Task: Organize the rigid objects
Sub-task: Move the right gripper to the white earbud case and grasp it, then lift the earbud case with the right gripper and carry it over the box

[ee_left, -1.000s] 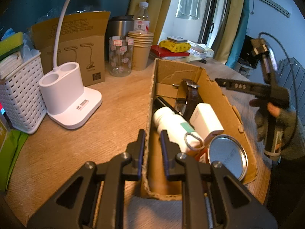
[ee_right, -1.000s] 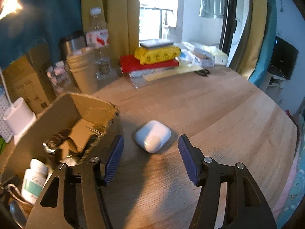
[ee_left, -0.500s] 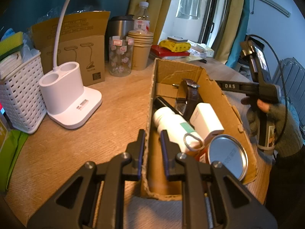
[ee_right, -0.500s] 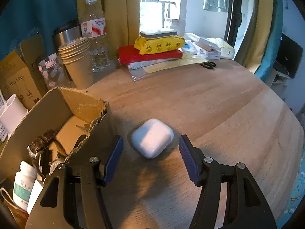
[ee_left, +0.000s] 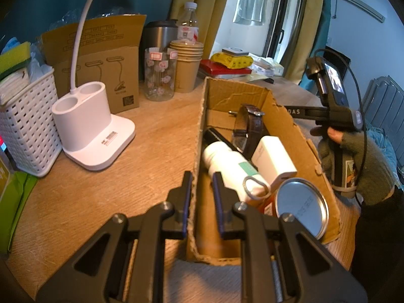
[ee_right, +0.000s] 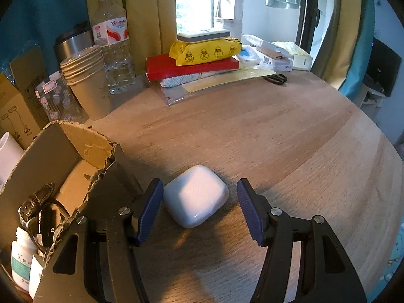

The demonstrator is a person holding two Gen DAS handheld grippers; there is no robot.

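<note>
Here the left gripper point(ee_left: 200, 189) is clamped on the near left wall of the cardboard box point(ee_left: 285, 116), steadying it. The box holds a white bottle point(ee_left: 229, 164), a watch point(ee_left: 248, 122), a white adapter point(ee_left: 274, 157) and a tin point(ee_left: 301, 208). The right gripper point(ee_right: 199, 203) stands apart around the white earbud case point(ee_right: 195, 195), which lies on the table point(ee_right: 290, 139) just beside the box's outer right wall.

Risks:
- The case is smooth and rounded; an off-centre squeeze may make it squirt out forward.
- The left pad point(ee_right: 150, 212) sits close to the torn box edge and may snag it.

The table is pale wood, round-edged. Paper cups point(ee_right: 87, 80), a water bottle point(ee_right: 113, 43) and stacked packets point(ee_right: 202, 58) crowd its far side before curtains and a window.
</note>
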